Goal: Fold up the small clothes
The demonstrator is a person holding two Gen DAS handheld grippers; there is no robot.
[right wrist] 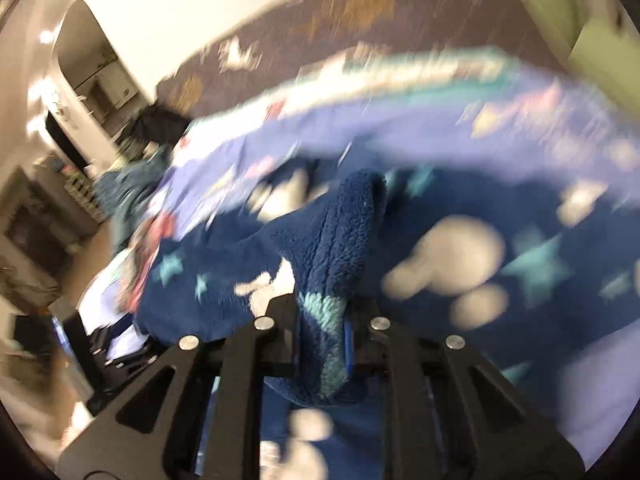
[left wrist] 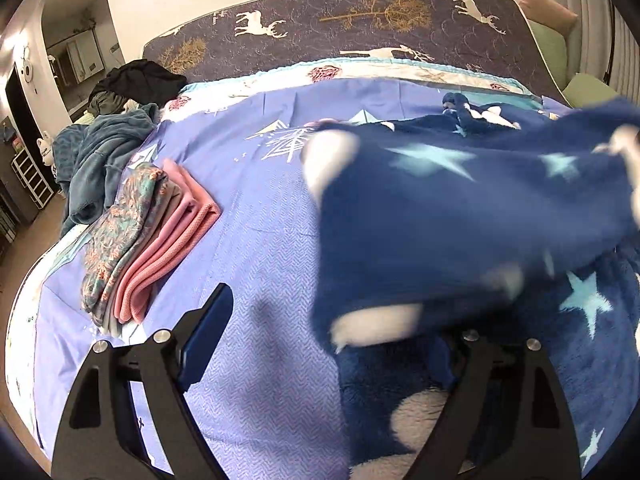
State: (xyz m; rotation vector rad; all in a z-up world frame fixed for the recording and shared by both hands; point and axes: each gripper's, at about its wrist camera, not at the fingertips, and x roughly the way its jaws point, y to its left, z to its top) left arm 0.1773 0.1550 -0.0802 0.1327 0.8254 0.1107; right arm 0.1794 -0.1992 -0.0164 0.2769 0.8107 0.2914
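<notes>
Fleece garment [left wrist: 460, 216]: navy, pale-blue stars, white blotches. Bedsheet [left wrist: 260, 248]: lavender-blue, white line motifs. Mattress cover [left wrist: 360, 28]: dark grey-purple, white deer, gold trees. Folded stack [left wrist: 144, 240]: teal-and-coral floral piece over pink ribbed cloth. Grippers [left wrist: 324, 344]: black.

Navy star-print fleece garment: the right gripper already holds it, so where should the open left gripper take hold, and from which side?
The navy fleece garment is pinched on a bunched fold by the right gripper. The left gripper is open, with the fleece draped over its right finger. Best bet: grip the near white-patched hem, coming in from the bare bedsheet side, since that edge lies exposed and unbunched.
</notes>
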